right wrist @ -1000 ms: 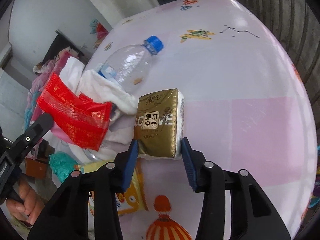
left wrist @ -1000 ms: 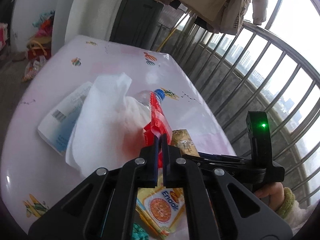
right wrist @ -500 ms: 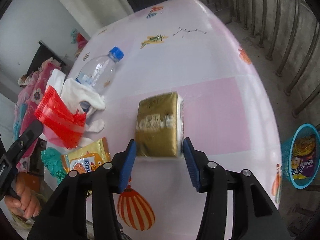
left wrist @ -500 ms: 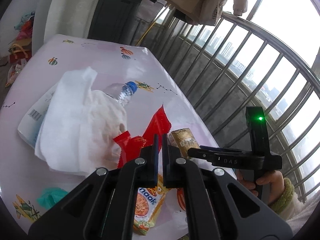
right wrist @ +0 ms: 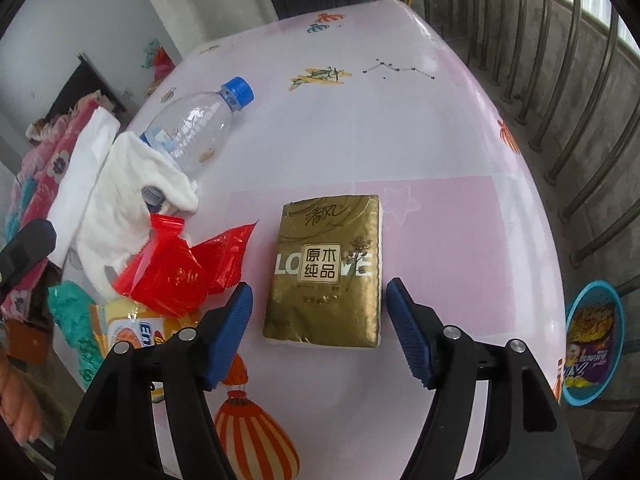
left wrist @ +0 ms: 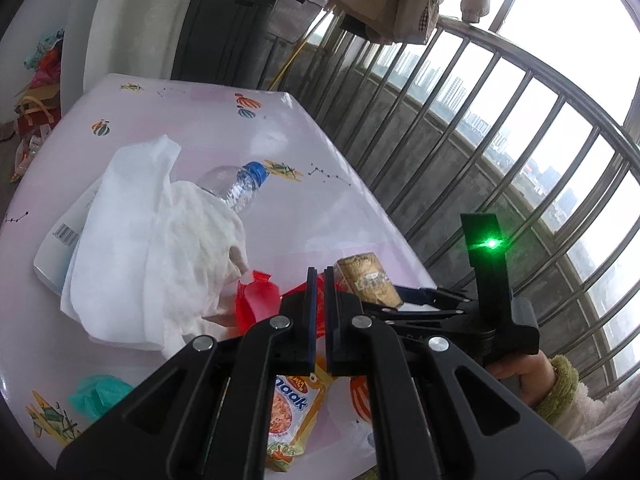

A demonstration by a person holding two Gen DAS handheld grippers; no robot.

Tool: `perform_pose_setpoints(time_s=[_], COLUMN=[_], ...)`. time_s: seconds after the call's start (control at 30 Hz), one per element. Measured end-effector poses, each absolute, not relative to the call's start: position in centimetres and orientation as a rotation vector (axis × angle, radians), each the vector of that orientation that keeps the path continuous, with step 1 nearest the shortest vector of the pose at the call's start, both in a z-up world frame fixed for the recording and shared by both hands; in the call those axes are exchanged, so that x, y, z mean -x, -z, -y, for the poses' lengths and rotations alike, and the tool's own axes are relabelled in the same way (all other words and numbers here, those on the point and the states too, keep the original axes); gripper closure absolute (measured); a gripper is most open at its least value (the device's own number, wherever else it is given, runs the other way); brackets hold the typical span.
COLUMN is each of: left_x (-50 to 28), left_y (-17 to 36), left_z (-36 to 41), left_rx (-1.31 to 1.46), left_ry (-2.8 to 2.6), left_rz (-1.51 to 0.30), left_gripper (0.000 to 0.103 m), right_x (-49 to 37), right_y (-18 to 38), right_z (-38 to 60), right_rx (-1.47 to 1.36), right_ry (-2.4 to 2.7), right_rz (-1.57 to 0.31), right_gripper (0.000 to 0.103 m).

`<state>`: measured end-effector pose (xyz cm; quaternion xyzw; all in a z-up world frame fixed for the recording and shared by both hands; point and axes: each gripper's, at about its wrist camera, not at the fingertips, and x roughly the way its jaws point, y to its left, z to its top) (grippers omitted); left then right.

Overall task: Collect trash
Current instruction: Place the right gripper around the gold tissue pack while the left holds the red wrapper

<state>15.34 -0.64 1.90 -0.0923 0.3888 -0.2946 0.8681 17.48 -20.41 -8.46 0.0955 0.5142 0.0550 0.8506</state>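
Compared with one second ago: the right gripper [right wrist: 318, 320] no longer clamps the gold tissue pack [right wrist: 326, 268]. Its jaws now stand wide, one blue pad on each side of the pack, neither touching it. The pack lies flat on the pink table [right wrist: 400, 120], label up. Half a second ago it was blurred between the pads; now it is sharp and at rest.

The red wrapper [right wrist: 180, 268] was hanging from the left gripper [left wrist: 319, 280] one second ago. In the right wrist view it now lies crumpled on the table just left of the tissue pack, partly over the yellow snack packet [right wrist: 132, 330]. In the left wrist view the left jaws stand narrow, only a thin gap between the pads; the wrapper [left wrist: 258, 300] shows behind the fingertips, and I cannot tell whether an edge is pinched.

Other trash is in the same places as before: the clear bottle [right wrist: 196, 128] with its blue cap lies on its side, its base under the white tissue [right wrist: 120, 184]; a teal scrap [left wrist: 100, 394] sits near the table edge; a white package with a barcode [left wrist: 60, 240] lies under the tissue.

Containers: a blue basket [right wrist: 592, 344] stands on the floor beside the table on the railing side. It holds a purple snack bag [right wrist: 588, 360] and something yellowish above that, too small to identify.
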Motion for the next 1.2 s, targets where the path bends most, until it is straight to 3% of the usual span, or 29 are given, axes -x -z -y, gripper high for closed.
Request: perform_pose_setpoints(time_s=[0.17, 0.3, 0.37, 0.67, 1.2], left_x=[-15.3, -14.9, -14.8, -13.6, -16.4], left_y=[-1.3, -0.6, -0.5, -2.0, 3.4], left_z=[1.3, 2.4, 2.5, -0.2, 0.4], left_rx=[0.157, 0.109, 0.101, 0.1, 0.18], left_ry=[0.631, 0.643, 0.636, 0.554, 0.451], left_rz=[-0.843, -0.864, -0.865, -0.813, -1.045], left_gripper=[0.101, 0.078, 0.076, 0.074, 0.07], right_x=[-17.3, -17.3, -17.2, -17.1, -17.0], right_y=[8.5, 8.6, 8.6, 8.7, 8.8], right_z=[20.6, 21.0, 21.1, 21.4, 21.7], right_rx=[-0.175, -0.194, -0.203, -0.219, -0.251], right_ry=[-0.105, -0.109, -0.112, -0.113, -0.123], right_rz=[-1.073, -1.068, -1.066, -1.058, -1.053], right_gripper=[0.049, 0.051, 0.051, 0.051, 0.052])
